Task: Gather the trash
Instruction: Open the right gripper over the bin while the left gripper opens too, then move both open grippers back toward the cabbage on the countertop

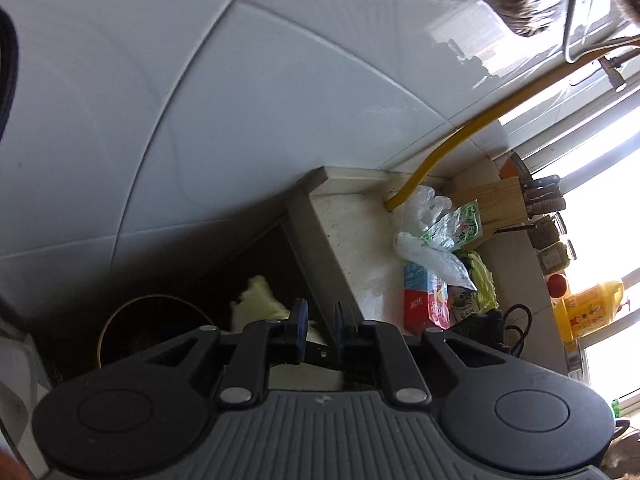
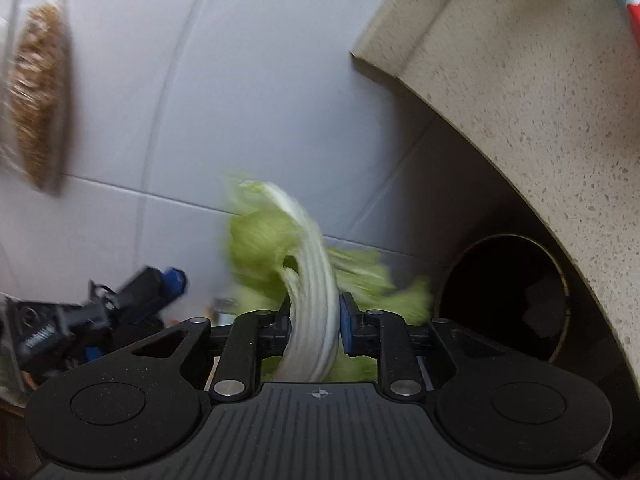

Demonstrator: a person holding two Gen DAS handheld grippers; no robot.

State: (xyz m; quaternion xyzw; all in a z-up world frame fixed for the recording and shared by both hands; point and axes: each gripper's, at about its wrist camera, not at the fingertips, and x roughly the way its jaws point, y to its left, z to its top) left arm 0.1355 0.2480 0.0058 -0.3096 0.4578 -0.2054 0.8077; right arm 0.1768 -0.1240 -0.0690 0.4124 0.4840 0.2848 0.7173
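Right wrist view: speckled counter [image 2: 520, 92] above right of the fingers, dark bin [image 2: 508, 292] just right, cabbage leaf [image 2: 310, 300] between right gripper [image 2: 314, 318] pads, grip loosened; left gripper [image 1: 318, 330] nearly clenched, nothing visibly held.

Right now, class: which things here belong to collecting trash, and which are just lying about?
Belong to the job:
cabbage leaf between the right tool's fingers
dark bin
plastic bags
cartons

Just lying about:
knife block
oil bottle
yellow hose
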